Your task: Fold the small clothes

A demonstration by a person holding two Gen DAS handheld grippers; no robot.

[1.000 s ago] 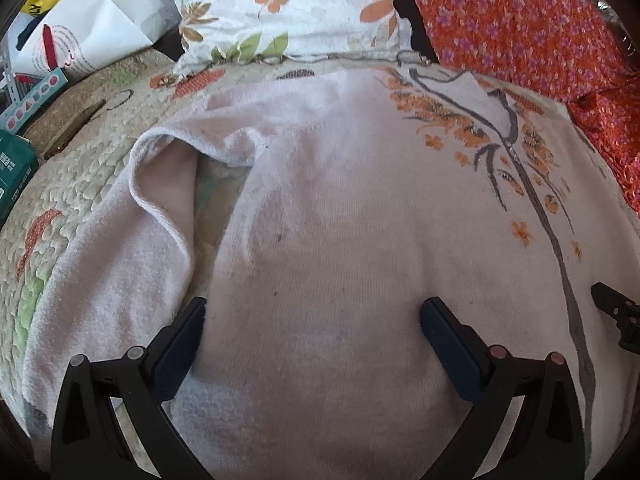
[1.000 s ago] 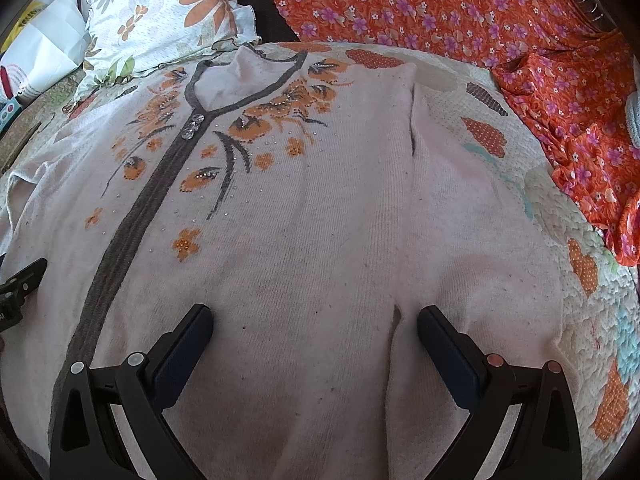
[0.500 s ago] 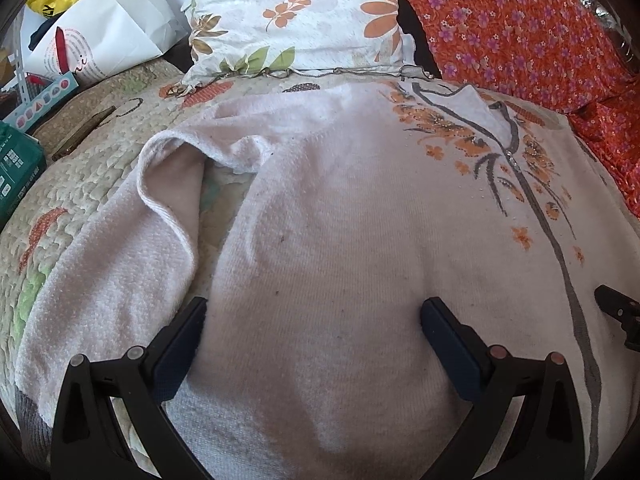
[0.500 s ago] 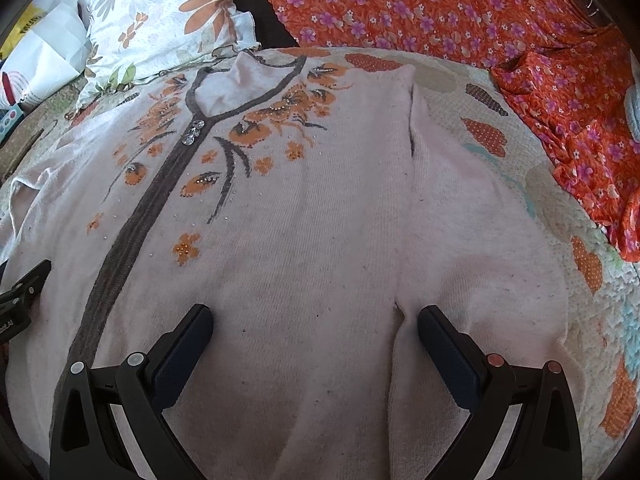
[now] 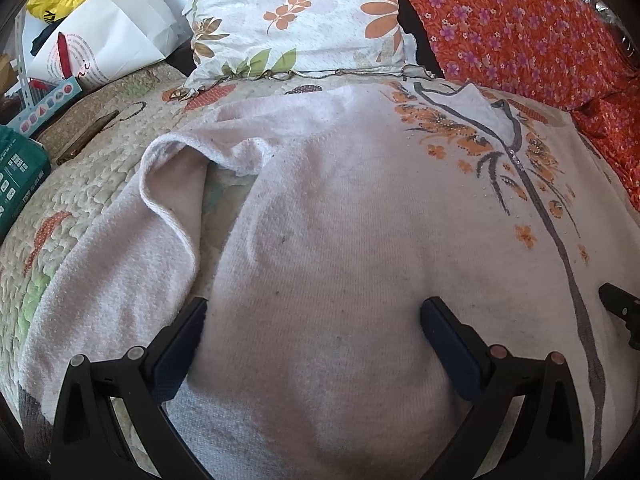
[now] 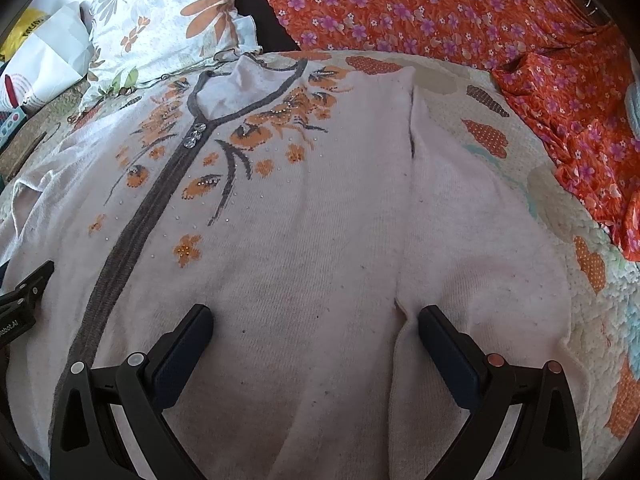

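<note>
A pale pink knit cardigan [image 5: 340,240] with a grey placket and orange flower pattern lies face up on a quilted bedspread, collar away from me. It also shows in the right wrist view [image 6: 300,220]. Its left sleeve [image 5: 120,264] lies alongside the body with a turned-over fold near the shoulder. Its right sleeve [image 6: 472,220] lies straight beside the body. My left gripper [image 5: 314,312] is open and empty above the lower left body. My right gripper [image 6: 314,316] is open and empty above the lower right body, one finger near the sleeve seam.
A floral pillow [image 5: 296,16] lies beyond the collar. An orange flowered cloth [image 6: 460,12] covers the back right. A white paper bag [image 5: 104,36], boxes and a green pack [image 5: 16,176] sit at the left. The quilt [image 6: 560,184] shows around the cardigan.
Both grippers have drawn back slightly toward the cardigan's hem, so more of the pillow and collar shows. The cardigan has not moved.
</note>
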